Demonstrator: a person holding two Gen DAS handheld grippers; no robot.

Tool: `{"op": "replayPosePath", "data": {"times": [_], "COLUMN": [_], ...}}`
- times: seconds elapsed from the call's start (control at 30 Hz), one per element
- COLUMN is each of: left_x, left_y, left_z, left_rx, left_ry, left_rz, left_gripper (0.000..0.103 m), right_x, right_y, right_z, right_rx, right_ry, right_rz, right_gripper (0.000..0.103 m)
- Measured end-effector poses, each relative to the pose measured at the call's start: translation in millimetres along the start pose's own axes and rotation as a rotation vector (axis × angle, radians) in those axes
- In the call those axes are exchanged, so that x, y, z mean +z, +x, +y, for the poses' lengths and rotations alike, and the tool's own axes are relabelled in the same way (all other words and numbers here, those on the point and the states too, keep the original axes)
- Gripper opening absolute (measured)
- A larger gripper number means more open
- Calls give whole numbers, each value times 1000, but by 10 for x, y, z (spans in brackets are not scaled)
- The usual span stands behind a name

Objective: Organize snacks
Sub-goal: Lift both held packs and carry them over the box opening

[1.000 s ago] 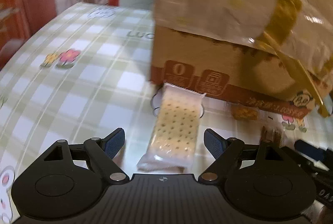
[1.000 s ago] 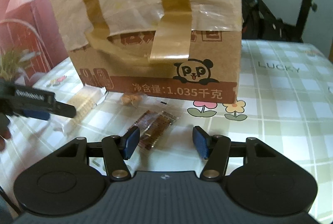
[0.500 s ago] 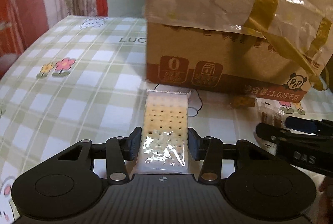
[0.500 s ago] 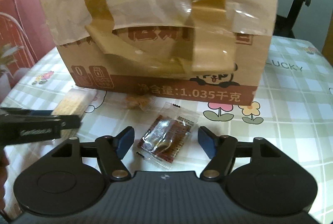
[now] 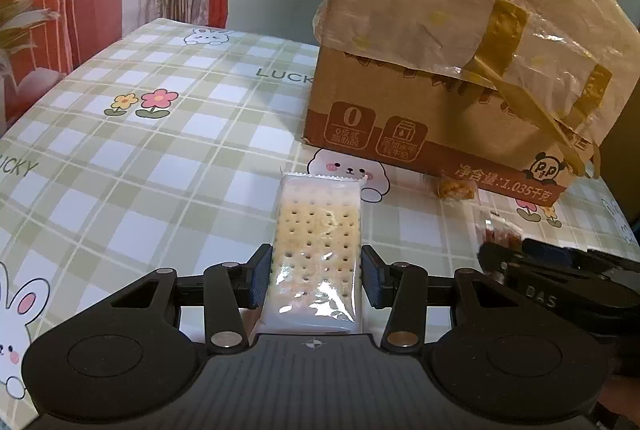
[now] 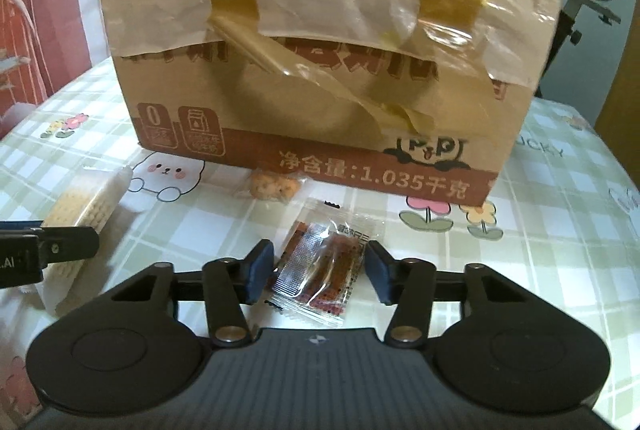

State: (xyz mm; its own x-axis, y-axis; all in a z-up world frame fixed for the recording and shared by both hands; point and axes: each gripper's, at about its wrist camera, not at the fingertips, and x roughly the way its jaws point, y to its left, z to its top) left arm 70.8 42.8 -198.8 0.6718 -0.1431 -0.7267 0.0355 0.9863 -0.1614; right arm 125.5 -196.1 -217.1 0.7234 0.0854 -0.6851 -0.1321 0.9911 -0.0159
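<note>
One box (image 6: 320, 102) stands on the one table (image 6: 560, 230). Three snacks lie in front of the box: one cracker pack (image 5: 316, 254), one brown packet (image 6: 326, 262), and one small biscuit bag (image 6: 274, 186) touching the box's base. Two grippers (image 5: 317, 276) (image 6: 319, 272) are in view.

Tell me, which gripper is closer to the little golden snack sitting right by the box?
Right. The right gripper sits just before the golden snack; the left gripper, on the cracker pack, is further aside.
</note>
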Motion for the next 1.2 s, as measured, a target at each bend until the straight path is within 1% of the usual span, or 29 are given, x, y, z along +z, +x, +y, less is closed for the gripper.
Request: {"op": "replayPosePath", "data": {"times": [0.07, 0.13, 0.37, 0.6, 0.8, 1.0, 1.2], "left_x": [-5, -12, 25, 49, 199, 455, 772], "left_y": [-20, -53, -231, -366, -522, -733, -940], "left_z": [3, 4, -57, -119, -155, -217, -317], "left_rx": [2, 2, 5, 13, 23, 38, 32], "left_ry": [0, 0, 21, 39, 36, 34, 53], "left_rz": [-3, -6, -49, -78, -119, -201, -309], "left_gripper": [49, 49, 49, 49, 49, 49, 49], "right_x": [-31, -62, -82, -40, 15, 308, 679], "right_y": [-67, -131, -483, -712, -899, -1089, -1261], "right_z": [-46, -72, -86, -47, -7, 15, -103], "right_rx": [20, 33, 99, 149, 214, 278, 298], "right_ry": [26, 36, 3, -28, -59, -63, -47], "right_rz": [6, 5, -77, -149, -220, -335, -450], "right_gripper": [47, 46, 46, 46, 46, 47, 47]}}
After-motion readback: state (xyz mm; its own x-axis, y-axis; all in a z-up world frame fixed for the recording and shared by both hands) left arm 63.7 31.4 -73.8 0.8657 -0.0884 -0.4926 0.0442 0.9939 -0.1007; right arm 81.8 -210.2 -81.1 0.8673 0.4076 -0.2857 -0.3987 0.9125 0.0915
